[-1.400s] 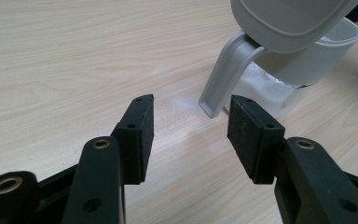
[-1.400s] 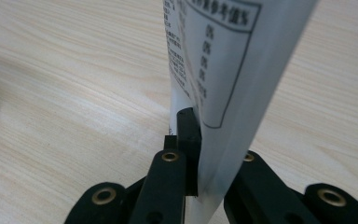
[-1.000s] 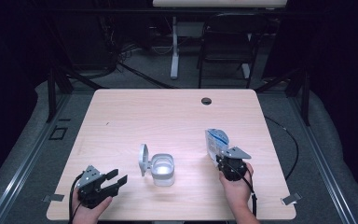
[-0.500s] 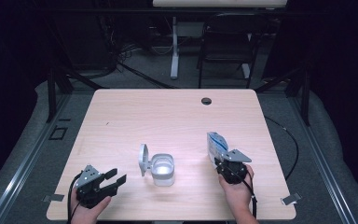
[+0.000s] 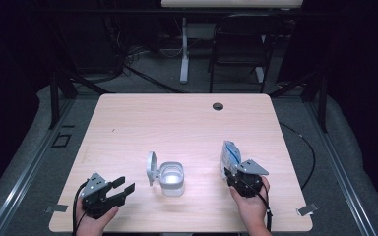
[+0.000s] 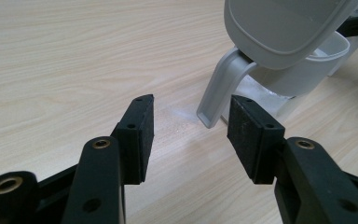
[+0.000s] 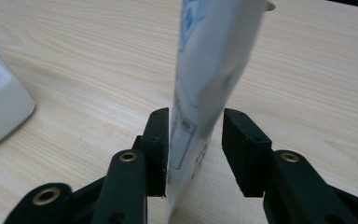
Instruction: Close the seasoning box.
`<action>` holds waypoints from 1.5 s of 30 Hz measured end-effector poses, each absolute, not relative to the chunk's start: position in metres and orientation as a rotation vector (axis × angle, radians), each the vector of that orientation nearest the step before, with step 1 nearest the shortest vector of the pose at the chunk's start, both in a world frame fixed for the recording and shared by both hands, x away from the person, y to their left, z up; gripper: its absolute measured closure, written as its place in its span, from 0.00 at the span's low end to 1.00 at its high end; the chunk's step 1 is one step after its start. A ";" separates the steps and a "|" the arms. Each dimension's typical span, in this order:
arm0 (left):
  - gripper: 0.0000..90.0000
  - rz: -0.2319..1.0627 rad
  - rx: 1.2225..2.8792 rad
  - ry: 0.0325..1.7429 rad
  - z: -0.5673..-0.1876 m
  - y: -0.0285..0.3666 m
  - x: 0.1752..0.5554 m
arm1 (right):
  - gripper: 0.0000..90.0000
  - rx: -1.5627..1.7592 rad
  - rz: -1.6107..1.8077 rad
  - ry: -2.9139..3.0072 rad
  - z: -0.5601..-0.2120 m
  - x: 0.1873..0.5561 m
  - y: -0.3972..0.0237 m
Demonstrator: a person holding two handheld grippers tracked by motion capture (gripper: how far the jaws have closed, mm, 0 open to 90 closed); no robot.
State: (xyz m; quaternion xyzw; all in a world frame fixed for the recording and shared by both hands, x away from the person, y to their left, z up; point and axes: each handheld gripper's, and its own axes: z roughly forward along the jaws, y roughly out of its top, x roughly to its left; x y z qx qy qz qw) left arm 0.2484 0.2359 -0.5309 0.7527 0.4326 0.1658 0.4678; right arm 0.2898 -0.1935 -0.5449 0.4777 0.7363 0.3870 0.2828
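— White-and-blue pouch (image 5: 230,156), parked upright on the wooden table (image 5: 177,123), right of the white container (image 5: 171,178) and well clear of it. Sitting between the jaws of the right gripper (image 7: 196,135). Gripped or not?

— Not gripped, going by the right gripper view. Been spreading those jaws just now: clear gap on one side of the pouch, other pad right against it or near enough, hard to call. No squeeze either way. Reads as a let-go, so probably done with the pouch and leaving it standing there.

— And the left gripper (image 6: 191,121)?

— Spread wide, pinching nothing, low over the table just short of the container. Flip lid (image 5: 151,168) up on the container's left side, mouth open.

— Next step, then?

— Only guessing: back the right gripper off straight, without brushing the pouch. Tall, thin and soft, so likely to topple at a nudge. After that, maybe shutting the lid, with the left gripper nearest.
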 end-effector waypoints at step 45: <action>0.66 0.410 1.861 0.982 -0.507 0.217 0.261 | 0.52 1.244 1.112 1.989 -0.529 0.249 -0.202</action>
